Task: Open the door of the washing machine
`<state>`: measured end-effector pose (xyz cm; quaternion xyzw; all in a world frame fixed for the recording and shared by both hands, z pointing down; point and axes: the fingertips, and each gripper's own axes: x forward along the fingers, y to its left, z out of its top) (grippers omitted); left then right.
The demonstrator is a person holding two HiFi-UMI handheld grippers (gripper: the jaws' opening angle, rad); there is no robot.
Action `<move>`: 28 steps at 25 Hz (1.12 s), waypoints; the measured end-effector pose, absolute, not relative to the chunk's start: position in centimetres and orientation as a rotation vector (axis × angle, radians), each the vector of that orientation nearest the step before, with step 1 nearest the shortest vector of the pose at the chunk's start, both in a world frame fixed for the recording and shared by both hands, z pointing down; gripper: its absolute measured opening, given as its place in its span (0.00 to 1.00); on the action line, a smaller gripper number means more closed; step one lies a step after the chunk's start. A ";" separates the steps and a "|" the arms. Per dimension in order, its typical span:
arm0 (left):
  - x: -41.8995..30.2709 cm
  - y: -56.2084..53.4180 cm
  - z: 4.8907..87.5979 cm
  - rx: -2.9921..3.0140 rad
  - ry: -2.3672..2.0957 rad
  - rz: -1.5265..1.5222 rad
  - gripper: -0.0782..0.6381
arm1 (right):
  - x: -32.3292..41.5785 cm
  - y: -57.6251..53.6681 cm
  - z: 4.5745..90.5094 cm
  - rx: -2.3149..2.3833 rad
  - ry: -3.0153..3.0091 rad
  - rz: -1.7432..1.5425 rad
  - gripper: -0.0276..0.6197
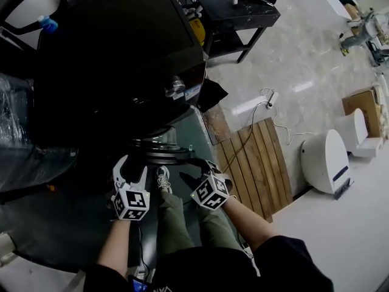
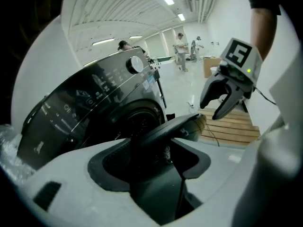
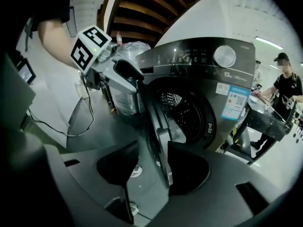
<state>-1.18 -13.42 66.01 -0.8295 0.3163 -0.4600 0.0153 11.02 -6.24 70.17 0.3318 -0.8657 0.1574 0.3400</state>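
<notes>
- Pale glossy floor (image 1: 292, 59) surrounds the black washing machine (image 1: 121, 59).
- Door (image 3: 158, 126) swung open, upright, its edge pointing near.
- Left hand-held gripper (image 1: 132, 166) and right hand-held gripper (image 1: 196, 170) released, jaws apart at the door's rim.

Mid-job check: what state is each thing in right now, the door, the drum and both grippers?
Washing machine door: swung open, seen edge-on.
Drum: exposed.
Left gripper: jaws apart, clamped on nothing.
Right gripper: jaws apart, door's edge between them, not clamped.
</notes>
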 end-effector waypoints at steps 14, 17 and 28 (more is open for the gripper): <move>-3.6 -3.7 65.3 -2.902 1.809 -1.244 0.49 | 14.9 3.6 63.8 0.894 -2.337 0.453 0.27; -6.2 -2.7 65.2 -2.903 1.966 -1.195 0.48 | 13.6 3.8 62.7 0.898 -2.360 0.462 0.27; -14.6 1.5 65.8 -2.925 2.025 -1.284 0.46 | 5.6 3.1 59.0 0.947 -2.365 0.448 0.26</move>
